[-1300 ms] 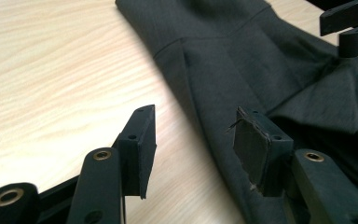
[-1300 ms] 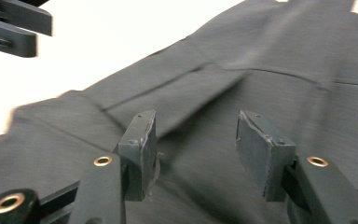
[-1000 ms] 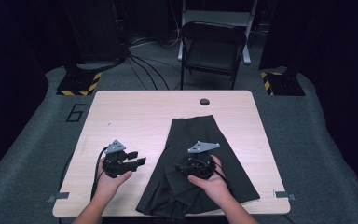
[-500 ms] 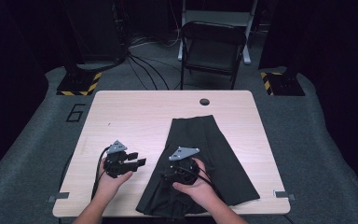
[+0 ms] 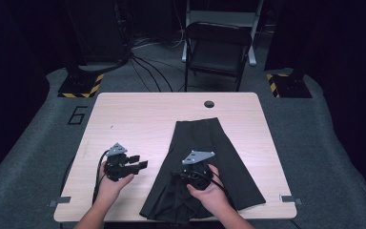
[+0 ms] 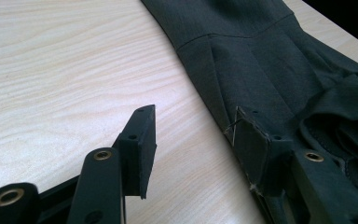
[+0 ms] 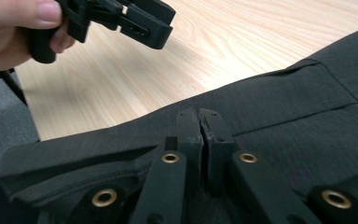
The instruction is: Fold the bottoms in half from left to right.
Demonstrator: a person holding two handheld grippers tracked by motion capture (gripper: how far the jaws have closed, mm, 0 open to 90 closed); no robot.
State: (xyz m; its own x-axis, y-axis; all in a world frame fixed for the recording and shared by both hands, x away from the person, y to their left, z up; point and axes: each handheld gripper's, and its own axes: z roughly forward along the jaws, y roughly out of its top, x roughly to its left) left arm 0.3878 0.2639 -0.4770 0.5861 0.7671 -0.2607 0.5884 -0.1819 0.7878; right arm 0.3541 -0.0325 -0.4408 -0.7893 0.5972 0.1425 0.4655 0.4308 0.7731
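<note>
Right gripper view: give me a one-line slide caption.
Right gripper closed over the dark skirt; left gripper open above the wooden table.

A dark charcoal skirt lies flat on the right half of the pale wood counter, its narrow waistband end pointing toward the far edge and the wider hem toward the near edge. Pleats run lengthwise, and a seam crosses it below the waistband. At the near left part the cloth is bunched and folded over itself.
</note>
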